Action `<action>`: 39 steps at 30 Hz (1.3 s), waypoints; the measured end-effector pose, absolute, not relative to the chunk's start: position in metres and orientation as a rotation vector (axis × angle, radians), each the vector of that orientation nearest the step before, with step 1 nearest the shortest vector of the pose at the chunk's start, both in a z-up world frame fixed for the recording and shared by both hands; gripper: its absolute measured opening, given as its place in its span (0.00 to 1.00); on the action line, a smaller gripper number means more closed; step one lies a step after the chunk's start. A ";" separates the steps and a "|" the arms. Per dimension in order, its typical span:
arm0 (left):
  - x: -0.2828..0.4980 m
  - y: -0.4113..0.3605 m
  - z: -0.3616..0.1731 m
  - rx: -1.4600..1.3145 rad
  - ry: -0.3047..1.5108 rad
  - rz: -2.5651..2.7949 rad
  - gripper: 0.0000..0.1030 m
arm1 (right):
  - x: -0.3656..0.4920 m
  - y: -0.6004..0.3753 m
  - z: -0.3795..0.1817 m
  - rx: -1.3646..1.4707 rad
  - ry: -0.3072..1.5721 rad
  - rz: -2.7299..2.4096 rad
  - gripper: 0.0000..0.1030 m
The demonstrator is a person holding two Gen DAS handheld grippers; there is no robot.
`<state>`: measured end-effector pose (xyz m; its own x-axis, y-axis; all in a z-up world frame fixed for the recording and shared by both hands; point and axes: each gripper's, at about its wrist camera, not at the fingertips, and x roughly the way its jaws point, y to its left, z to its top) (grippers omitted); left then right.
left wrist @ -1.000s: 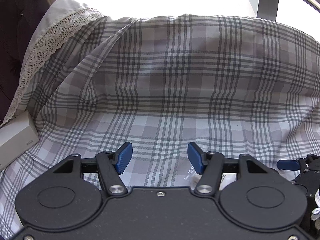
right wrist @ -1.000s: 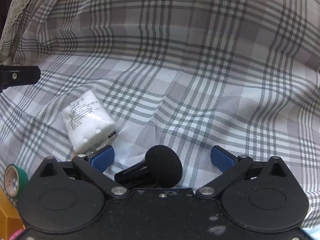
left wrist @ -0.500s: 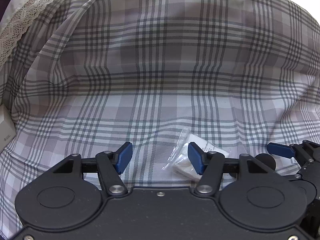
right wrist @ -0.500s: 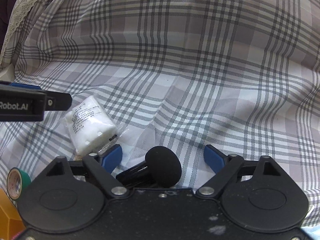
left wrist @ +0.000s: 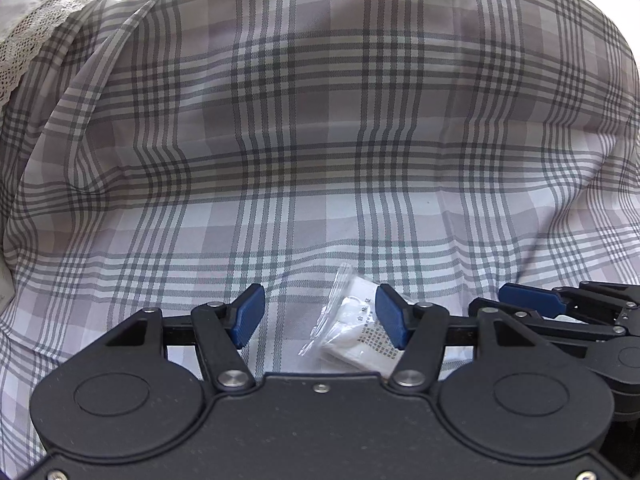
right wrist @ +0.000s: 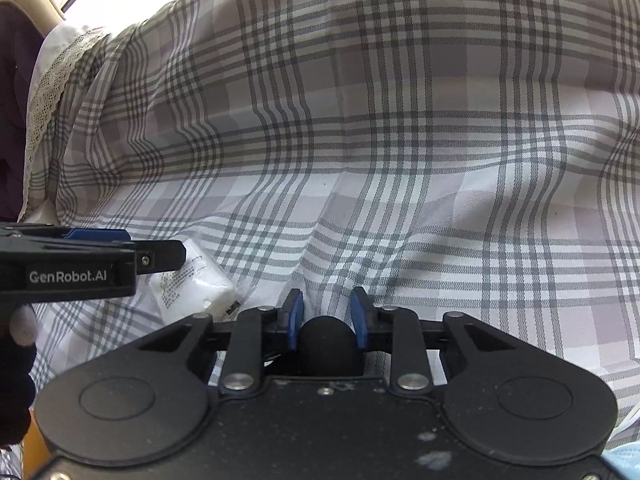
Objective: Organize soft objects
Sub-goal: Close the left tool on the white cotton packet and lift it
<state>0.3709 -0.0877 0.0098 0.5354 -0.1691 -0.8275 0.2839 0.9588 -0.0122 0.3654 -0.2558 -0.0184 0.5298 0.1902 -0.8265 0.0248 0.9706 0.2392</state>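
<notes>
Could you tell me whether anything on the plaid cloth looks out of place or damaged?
Nothing looks damaged or spilled. The grey plaid cloth is rumpled, and the white padded packet in clear wrap lies askew, its loose wrap sticking out.

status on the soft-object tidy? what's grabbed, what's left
Nothing looks put away yet. In hand: the right gripper has its jaws against the black foam ball. The left gripper is open, with the white packet by its right finger, not gripped. Left: grip the packet and place both items.
</notes>
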 end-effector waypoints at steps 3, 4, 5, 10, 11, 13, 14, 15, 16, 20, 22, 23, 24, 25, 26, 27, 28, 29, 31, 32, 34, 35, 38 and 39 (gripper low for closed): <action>0.371 -0.087 0.009 0.138 0.982 -0.297 0.56 | 0.364 -0.251 -0.017 0.206 1.003 0.135 0.49; 0.371 -0.089 0.009 0.152 0.985 -0.306 0.56 | 0.364 -0.251 -0.017 0.208 1.006 0.128 0.49; 0.369 -0.090 0.010 0.161 0.976 -0.307 0.56 | 0.365 -0.254 -0.018 0.226 1.011 0.121 0.49; 0.367 -0.095 0.011 0.177 0.941 -0.330 0.56 | 0.365 -0.277 -0.017 0.355 0.989 0.054 0.49; 0.366 -0.096 0.011 0.177 0.935 -0.343 0.56 | 0.365 -0.283 -0.018 0.383 0.983 0.036 0.49; 0.361 -0.095 0.014 0.160 0.916 -0.409 0.56 | 0.366 -0.295 -0.019 0.451 0.974 0.003 0.49; 0.358 -0.095 0.015 0.158 0.911 -0.434 0.58 | 0.365 -0.301 -0.020 0.482 0.970 -0.013 0.49; 0.355 -0.097 0.014 0.174 0.910 -0.446 0.58 | 0.365 -0.305 -0.020 0.509 0.967 -0.028 0.49; 0.353 -0.100 0.011 0.203 0.913 -0.451 0.59 | 0.365 -0.309 -0.021 0.528 0.967 -0.034 0.49; 0.347 -0.111 -0.005 0.326 0.924 -0.459 0.59 | 0.365 -0.307 -0.020 0.501 0.962 -0.024 0.49; 0.345 -0.113 -0.008 0.341 0.912 -0.457 0.60 | 0.365 -0.303 -0.020 0.468 0.962 -0.017 0.49; 0.347 -0.114 -0.009 0.337 0.913 -0.453 0.60 | 0.365 -0.301 -0.020 0.454 0.961 -0.014 0.49; 0.349 -0.115 -0.009 0.327 0.913 -0.450 0.60 | 0.364 -0.300 -0.020 0.445 0.959 -0.009 0.49; 0.351 -0.114 -0.008 0.320 0.912 -0.450 0.60 | 0.364 -0.298 -0.020 0.435 0.959 -0.006 0.49; 0.352 -0.115 -0.008 0.322 0.907 -0.449 0.60 | 0.363 -0.296 -0.020 0.426 0.958 -0.004 0.49; 0.353 -0.115 -0.007 0.333 0.899 -0.449 0.60 | 0.363 -0.294 -0.020 0.418 0.958 -0.001 0.49; 0.352 -0.115 -0.006 0.345 0.888 -0.455 0.59 | 0.363 -0.294 -0.020 0.413 0.959 0.001 0.49; 0.350 -0.114 -0.004 0.350 0.874 -0.468 0.59 | 0.364 -0.293 -0.020 0.411 0.961 0.001 0.49; 0.347 -0.112 -0.001 0.357 0.864 -0.503 0.59 | 0.365 -0.293 -0.021 0.414 0.965 0.000 0.49; 0.346 -0.111 -0.001 0.362 0.864 -0.514 0.59 | 0.365 -0.293 -0.022 0.416 0.964 0.000 0.49; 0.347 -0.113 -0.003 0.389 0.876 -0.520 0.59 | 0.365 -0.294 -0.022 0.414 0.965 0.001 0.49; 0.348 -0.115 -0.006 0.404 0.881 -0.509 0.59 | 0.365 -0.293 -0.022 0.410 0.966 0.002 0.49; 0.355 -0.119 -0.010 0.419 0.883 -0.476 0.59 | 0.366 -0.292 -0.022 0.401 0.967 0.003 0.50; 0.359 -0.119 -0.011 0.406 0.886 -0.468 0.59 | 0.366 -0.291 -0.022 0.399 0.968 0.003 0.50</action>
